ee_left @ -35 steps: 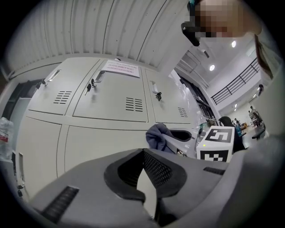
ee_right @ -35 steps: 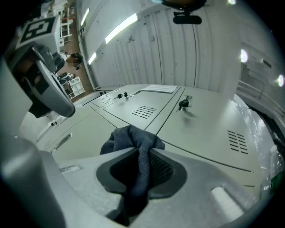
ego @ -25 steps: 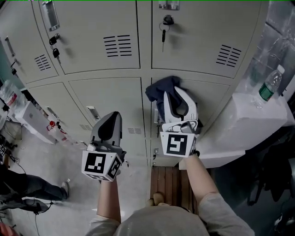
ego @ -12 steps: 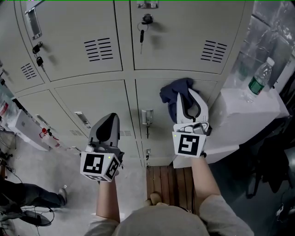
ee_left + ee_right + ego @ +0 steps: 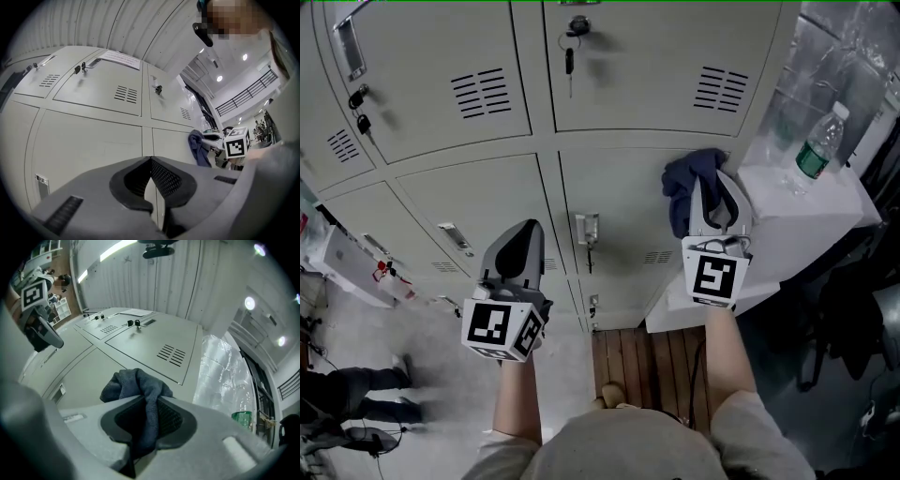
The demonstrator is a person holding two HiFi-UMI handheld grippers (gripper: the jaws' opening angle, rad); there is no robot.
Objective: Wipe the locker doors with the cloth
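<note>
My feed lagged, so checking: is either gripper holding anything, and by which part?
The right gripper is shut on the cloth, pinching a fold of it; the bunched rest sticks out past the tips. The left gripper is shut and empty.

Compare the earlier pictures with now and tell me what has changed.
The right tongs, shut on the cloth, have swept it rightwards across the lower locker door, from beside the door's latch to near the white box at its right edge. Nothing was taken up or let go. The left tongs stay shut and empty, held off the doors.
</note>
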